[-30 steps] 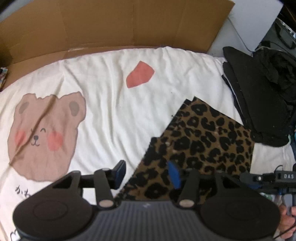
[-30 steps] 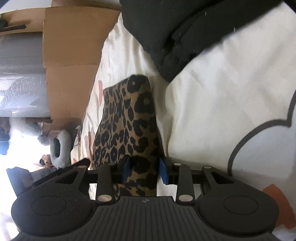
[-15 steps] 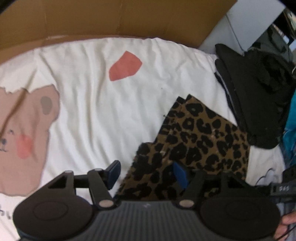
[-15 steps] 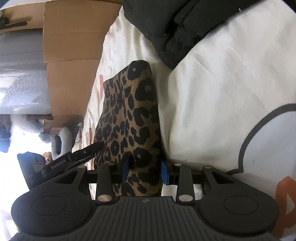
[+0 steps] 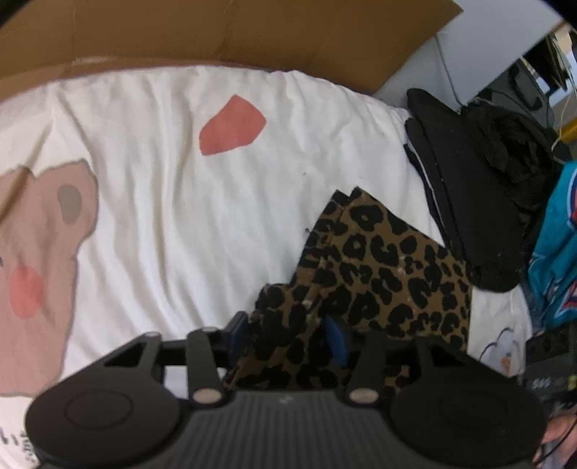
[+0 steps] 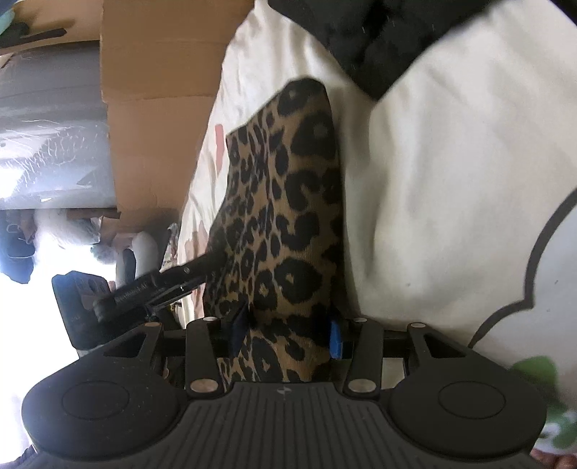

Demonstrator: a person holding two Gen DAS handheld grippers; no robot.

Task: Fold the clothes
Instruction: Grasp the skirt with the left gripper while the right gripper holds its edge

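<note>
We see leopard-print garment [image 5: 389, 274] on white bedsheet [image 5: 173, 223], bunched btwn closing left gripper [image 5: 288, 335]; right gripper [image 6: 285, 332] easing open round it. Black clothes pile [image 5: 479, 202] just beside, cardboard [image 5: 216, 32] behind.

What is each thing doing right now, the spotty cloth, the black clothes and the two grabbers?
leopard-print cloth: folded, one end bunched up.
black clothes: piled beside it, untouched.
left gripper: closing, bunched cloth between its fingers.
right gripper: opening, cloth between its fingers.
bedsheet: spread out, wrinkled.
</note>
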